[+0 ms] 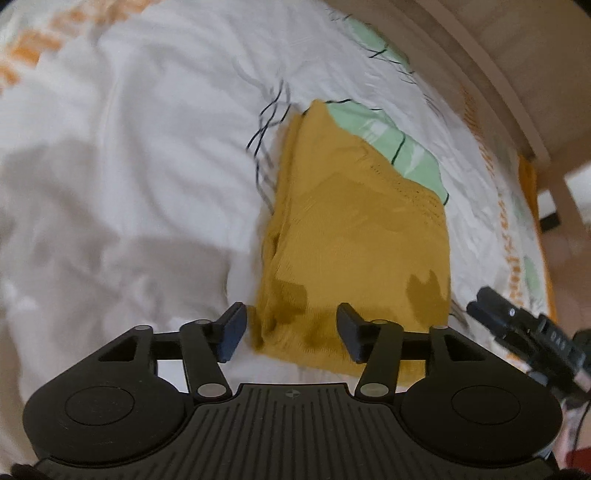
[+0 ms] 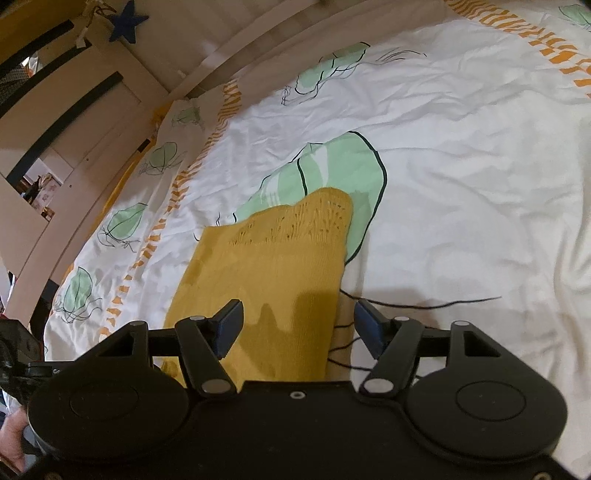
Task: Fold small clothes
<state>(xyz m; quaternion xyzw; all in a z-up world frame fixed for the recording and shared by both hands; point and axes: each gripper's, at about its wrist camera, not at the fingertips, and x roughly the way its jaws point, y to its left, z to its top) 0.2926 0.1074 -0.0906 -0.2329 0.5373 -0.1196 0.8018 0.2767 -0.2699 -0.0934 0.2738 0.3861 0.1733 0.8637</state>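
Left wrist view: left tongs (image 1: 291, 328) spread over folded mustard knit garment (image 1: 354, 229); right view alone shows blue star (image 2: 127, 23), right tongs (image 2: 298, 326) spread.

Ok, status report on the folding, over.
Left hand-held gripper open, right hand-held gripper open, both empty above the near edge. Mustard garment folded, lying flat on the bedspread. Nothing in the way.

Black ribbed gripper (image 1: 290, 330), perhaps matte

Left tongs (image 1: 291, 328) spread apart, apparently empty; right tongs (image 2: 297, 326) likewise, held low.
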